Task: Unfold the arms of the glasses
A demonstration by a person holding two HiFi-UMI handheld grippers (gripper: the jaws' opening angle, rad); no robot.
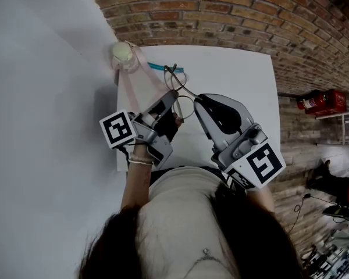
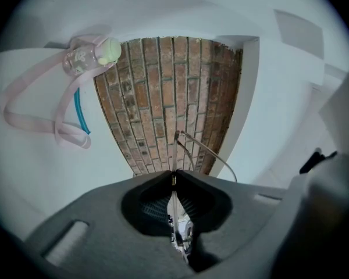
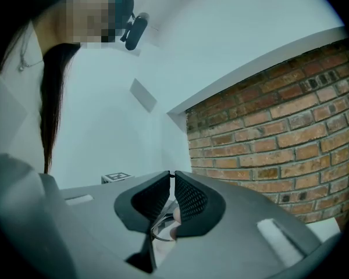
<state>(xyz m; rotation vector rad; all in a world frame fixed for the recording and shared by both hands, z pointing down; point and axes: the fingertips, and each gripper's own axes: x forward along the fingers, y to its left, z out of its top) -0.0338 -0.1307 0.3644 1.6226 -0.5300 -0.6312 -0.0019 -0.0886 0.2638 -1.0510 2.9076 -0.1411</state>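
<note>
– Jaws of the left gripper (image 2: 173, 176): how do they stand?
– Pressed together on a thin wire part of the glasses (image 2: 205, 150). One slim arm curves up and to the right past the tips.
– And the right gripper (image 3: 171, 174)?
– Its jaws are closed as well, pinching the glasses. A bit of rim shows low down between the pads (image 3: 189, 199).
– Where are the glasses overall?
– In the head view they're held between the two gripper tips, over the white table (image 1: 244, 80).
– What else is around?
– Brickwork (image 1: 232, 16) beyond the table's far edge. At the far left corner sits a small clear bottle (image 1: 125, 57) with a pale green cap. A pink strap (image 2: 29, 121) loops out from it across the tabletop. A short teal strip (image 1: 157, 67) lies just beside the strap, between the bottle and the glasses.
</note>
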